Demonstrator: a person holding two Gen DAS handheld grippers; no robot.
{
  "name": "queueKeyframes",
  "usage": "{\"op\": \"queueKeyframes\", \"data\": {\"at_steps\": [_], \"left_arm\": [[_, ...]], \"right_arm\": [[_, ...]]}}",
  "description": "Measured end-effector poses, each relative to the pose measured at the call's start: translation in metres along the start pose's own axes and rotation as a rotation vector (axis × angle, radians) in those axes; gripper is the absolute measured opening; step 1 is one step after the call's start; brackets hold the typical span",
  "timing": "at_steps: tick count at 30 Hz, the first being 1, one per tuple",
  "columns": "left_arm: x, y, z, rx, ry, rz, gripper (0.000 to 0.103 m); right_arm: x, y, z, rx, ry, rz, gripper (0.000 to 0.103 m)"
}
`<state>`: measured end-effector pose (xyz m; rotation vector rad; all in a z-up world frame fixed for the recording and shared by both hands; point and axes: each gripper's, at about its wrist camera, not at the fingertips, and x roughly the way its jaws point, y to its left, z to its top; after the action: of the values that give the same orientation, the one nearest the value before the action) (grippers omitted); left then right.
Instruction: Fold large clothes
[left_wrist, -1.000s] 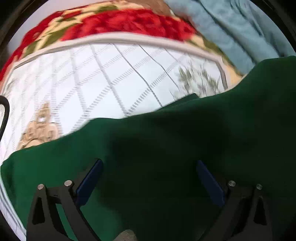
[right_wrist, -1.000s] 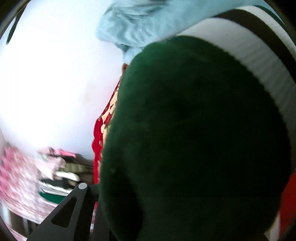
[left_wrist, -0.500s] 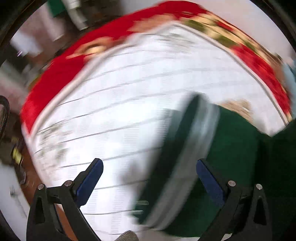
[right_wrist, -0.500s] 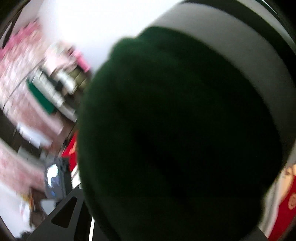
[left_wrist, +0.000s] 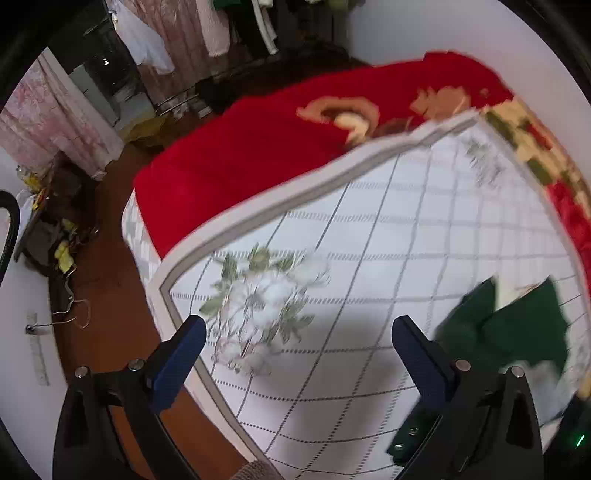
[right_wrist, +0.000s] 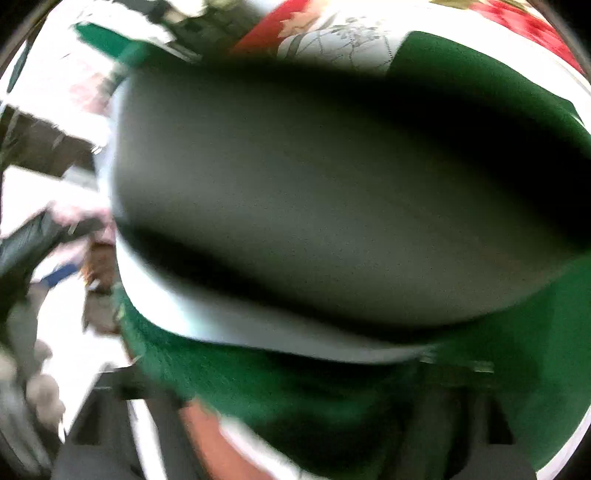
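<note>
The dark green garment (left_wrist: 517, 328) with a white and black band lies at the right edge of the left wrist view, on the white checked quilt (left_wrist: 388, 266). My left gripper (left_wrist: 295, 350) is open and empty above the quilt's corner, to the left of the garment. In the right wrist view the green garment (right_wrist: 332, 387) drapes right over the lens and its white band (right_wrist: 236, 325) crosses the frame. It hides the right gripper's fingertips. That view is blurred.
A red floral blanket (left_wrist: 258, 147) covers the far part of the bed. The bed's corner and edge (left_wrist: 166, 284) drop to a brown floor (left_wrist: 107, 295) on the left. Hanging clothes (left_wrist: 155, 40) and clutter (left_wrist: 55, 229) stand beyond the bed.
My left gripper has swung left, off the green garment, to the quilt's corner. The garment now sits at its right edge. The right view has turned, with green cloth still over the lens.
</note>
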<state>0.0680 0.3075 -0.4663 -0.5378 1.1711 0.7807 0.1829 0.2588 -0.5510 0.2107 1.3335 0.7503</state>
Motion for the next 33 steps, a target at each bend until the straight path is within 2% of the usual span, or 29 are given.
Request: {"op": "queueKeyframes", "data": {"at_steps": [3,5,6,7,9,10,11,12,13,15,16,18,20,21,24,26,28,30,32,33], "left_arm": [[-0.023,-0.015,0.019,0.026,-0.032,-0.078,0.103],[-0.032,-0.036,0.025,0.073,-0.044,-0.127,0.103],[-0.032,-0.047,0.026,0.103,-0.042,-0.144,0.103],[-0.029,-0.061,0.023,0.137,-0.040,-0.161,0.103],[-0.012,-0.091,0.014,0.192,-0.014,-0.180,0.103],[0.004,-0.108,0.005,0.224,0.010,-0.187,0.103],[0.021,-0.122,-0.005,0.257,0.029,-0.168,0.103],[0.039,-0.135,-0.016,0.294,0.049,-0.143,0.103],[0.053,-0.143,-0.023,0.324,0.062,-0.120,0.103],[0.086,-0.156,-0.043,0.388,0.109,-0.057,0.103],[0.099,-0.159,-0.052,0.406,0.138,-0.050,0.103],[0.113,-0.157,-0.060,0.404,0.165,-0.048,0.103],[0.116,-0.154,-0.059,0.411,0.163,-0.041,0.103],[0.118,-0.153,-0.057,0.416,0.167,-0.030,0.103],[0.114,-0.155,-0.047,0.433,0.174,-0.010,0.103],[0.098,-0.163,-0.039,0.462,0.135,-0.002,0.103],[0.074,-0.177,-0.027,0.472,0.093,-0.050,0.103],[0.059,-0.196,-0.018,0.488,0.061,-0.097,0.103],[0.062,-0.224,-0.008,0.490,0.045,-0.120,0.103],[0.075,-0.240,-0.001,0.482,0.056,-0.121,0.103]], "right_arm": [[-0.022,0.012,-0.018,-0.036,0.071,0.066,0.092],[-0.044,-0.011,-0.025,0.052,0.086,0.083,0.091],[-0.054,-0.029,-0.016,0.108,0.079,0.092,0.092],[-0.073,-0.046,-0.024,0.173,0.058,0.083,0.091],[-0.096,-0.085,0.010,0.271,0.029,-0.011,0.091],[-0.073,-0.055,0.007,0.293,0.032,-0.048,0.082],[-0.073,-0.066,0.023,0.320,0.027,-0.084,0.072],[-0.072,-0.089,0.045,0.344,0.017,-0.123,0.051],[-0.070,-0.103,0.053,0.363,0.011,-0.166,0.042],[-0.067,-0.129,0.083,0.385,0.012,-0.220,0.041],[-0.065,-0.123,0.084,0.377,0.015,-0.227,0.041],[-0.040,-0.137,0.102,0.352,0.096,-0.275,0.041],[-0.008,-0.144,0.119,0.337,0.194,-0.328,0.041],[0.006,-0.143,0.118,0.344,0.228,-0.353,0.041],[0.026,-0.132,0.119,0.317,0.233,-0.427,0.041],[0.026,-0.126,0.119,0.342,0.236,-0.407,0.041],[0.002,-0.124,0.114,0.401,0.205,-0.316,0.042],[-0.038,-0.120,0.109,0.443,0.082,-0.244,0.042],[-0.061,-0.119,0.109,0.442,-0.009,-0.264,0.042],[-0.063,-0.124,0.113,0.442,-0.036,-0.265,0.042]]}}
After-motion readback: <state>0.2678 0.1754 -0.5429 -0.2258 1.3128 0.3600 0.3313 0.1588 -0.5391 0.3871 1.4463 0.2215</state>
